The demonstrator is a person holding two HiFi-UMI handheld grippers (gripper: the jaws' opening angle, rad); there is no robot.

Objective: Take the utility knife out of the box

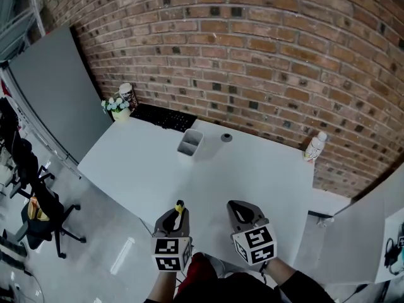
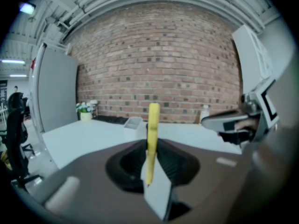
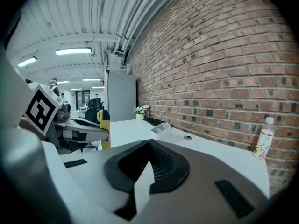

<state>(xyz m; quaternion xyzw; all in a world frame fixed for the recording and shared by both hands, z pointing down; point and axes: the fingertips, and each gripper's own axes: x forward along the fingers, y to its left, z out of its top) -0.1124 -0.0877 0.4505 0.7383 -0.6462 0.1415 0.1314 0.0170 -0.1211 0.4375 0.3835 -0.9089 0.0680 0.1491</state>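
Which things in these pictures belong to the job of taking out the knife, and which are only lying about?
For the job: the yellow utility knife, held in the left gripper; the box on the table.

Only lying about: keyboard, flower pot, bottle, small round object, office chair.

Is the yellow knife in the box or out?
Out. The left tool grips the utility knife upright between its jaws, well away from the box.
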